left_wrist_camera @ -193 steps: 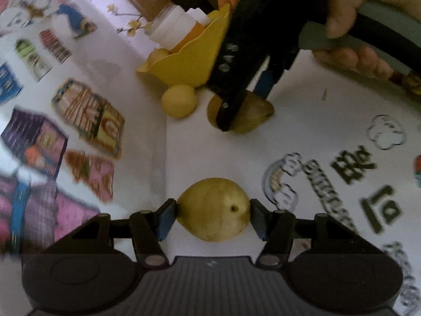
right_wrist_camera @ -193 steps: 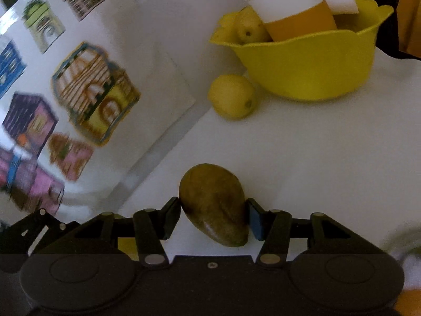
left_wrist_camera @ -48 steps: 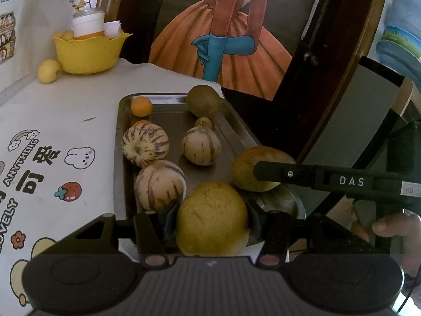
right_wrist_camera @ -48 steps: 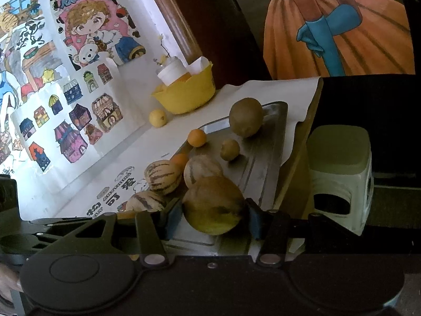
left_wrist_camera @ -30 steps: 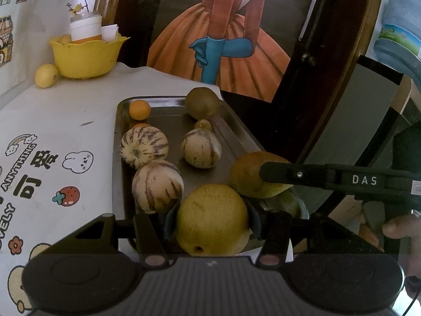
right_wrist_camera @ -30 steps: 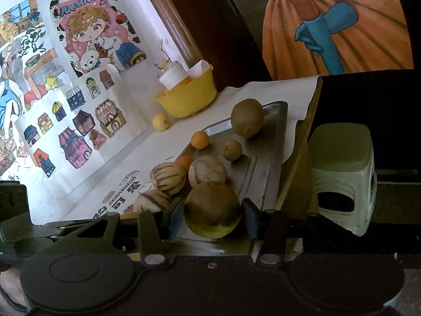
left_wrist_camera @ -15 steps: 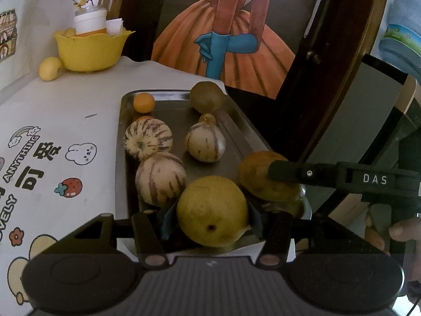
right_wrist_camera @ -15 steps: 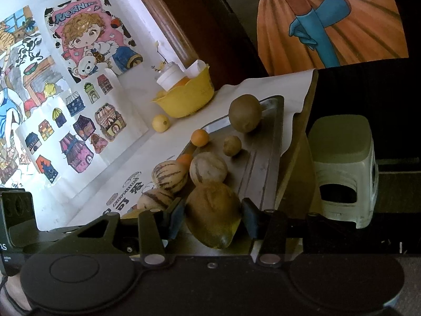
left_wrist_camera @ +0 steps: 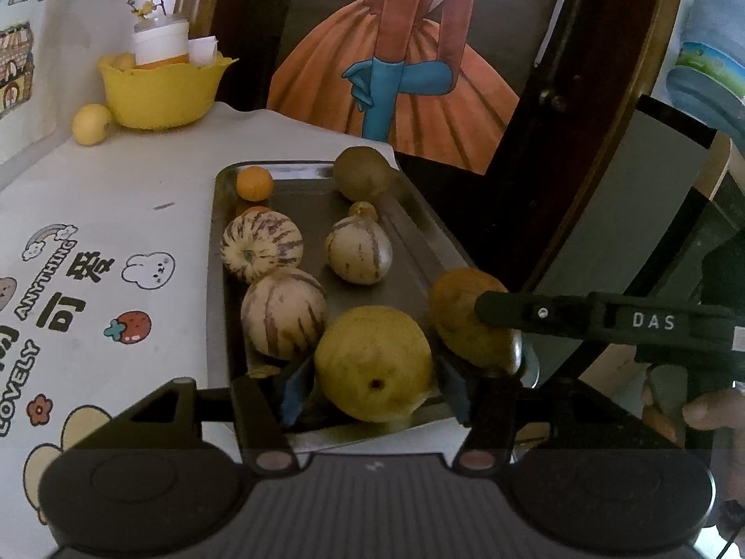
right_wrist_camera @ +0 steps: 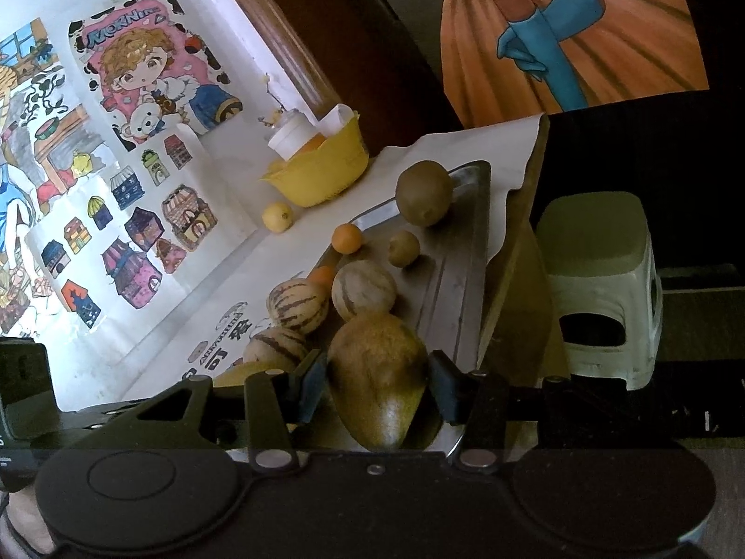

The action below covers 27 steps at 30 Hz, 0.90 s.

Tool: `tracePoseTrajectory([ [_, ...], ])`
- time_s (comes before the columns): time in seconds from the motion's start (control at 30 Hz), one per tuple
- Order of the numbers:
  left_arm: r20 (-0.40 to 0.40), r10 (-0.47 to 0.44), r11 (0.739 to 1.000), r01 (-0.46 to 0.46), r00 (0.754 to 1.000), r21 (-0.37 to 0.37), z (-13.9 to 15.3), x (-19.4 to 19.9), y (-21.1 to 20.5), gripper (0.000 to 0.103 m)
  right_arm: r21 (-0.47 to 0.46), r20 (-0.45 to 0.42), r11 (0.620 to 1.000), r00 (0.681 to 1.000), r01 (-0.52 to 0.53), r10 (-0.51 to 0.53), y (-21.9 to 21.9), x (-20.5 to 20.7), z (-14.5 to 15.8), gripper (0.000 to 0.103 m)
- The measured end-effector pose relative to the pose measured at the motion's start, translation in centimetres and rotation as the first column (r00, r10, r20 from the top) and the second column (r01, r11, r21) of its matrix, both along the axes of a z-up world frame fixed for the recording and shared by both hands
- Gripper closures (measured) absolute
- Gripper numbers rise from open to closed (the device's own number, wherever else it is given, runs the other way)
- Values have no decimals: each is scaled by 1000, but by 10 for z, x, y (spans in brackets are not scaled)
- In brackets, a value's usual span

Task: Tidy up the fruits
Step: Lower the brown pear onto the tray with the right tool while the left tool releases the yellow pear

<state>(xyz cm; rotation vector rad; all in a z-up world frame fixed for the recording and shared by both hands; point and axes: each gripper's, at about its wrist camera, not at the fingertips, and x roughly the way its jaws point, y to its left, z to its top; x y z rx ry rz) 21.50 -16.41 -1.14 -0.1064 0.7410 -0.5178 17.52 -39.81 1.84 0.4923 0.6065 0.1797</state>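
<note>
1. We have the left gripper (left_wrist_camera: pixel 375 384) low in the left wrist view, its blue pads flanking the yellow pear (left_wrist_camera: pixel 375 363). Its jaws have just been opening, and a gap shows beside each pad, so we read the pear as released and resting at the near end of the metal tray (left_wrist_camera: pixel 216 279), there to join the other fruit.

2. Our right gripper (right_wrist_camera: pixel 375 384) is clamped on the brown pear (right_wrist_camera: pixel 377 379), pads pressing both sides, low centre of the right wrist view. We judge it is held over the tray's near right corner so it can be set beside the yellow one.

3. The tray already carries 3 striped melons (left_wrist_camera: pixel 261 251), 2 oranges (left_wrist_camera: pixel 254 183), a green-brown fruit (left_wrist_camera: pixel 363 173) at the far end and a small one (left_wrist_camera: pixel 363 210) beside it.

4. At the upper left of the left view a yellow bowl (left_wrist_camera: pixel 160 93) stands with 1 lemon (left_wrist_camera: pixel 91 124) just beside it, not yet gathered, by our reckoning.
</note>
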Motion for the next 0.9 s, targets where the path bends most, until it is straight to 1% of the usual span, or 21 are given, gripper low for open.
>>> tracePoseTrajectory([
  [0.23,12,16,1000,-16,1000,-19,9,-11,8,30,-10,8,1000,1000,4,-4,6,-5,3,49],
  [0.37,23,28,999,-27,999,-31,15,-21,14,27,-13,13,1000,1000,9,-9,10,-9,7,42],
  [0.5,36,46,998,-44,998,-50,21,-31,20,21,-17,25,1000,1000,18,-17,13,-15,14,36],
  [0.67,61,91,993,-86,994,-82,30,-44,32,15,-26,49,999,998,32,-30,18,-24,24,28],
  [0.73,67,117,989,-110,991,-98,33,-49,39,10,-30,62,999,997,38,-36,21,-29,28,26],
  [0.83,78,167,979,-156,983,-127,36,-55,50,3,-55,85,997,995,55,-50,27,-37,34,18],
  [0.9,88,208,970,-194,974,-145,38,-59,59,1,-75,106,995,992,69,-61,34,-42,39,13],
])
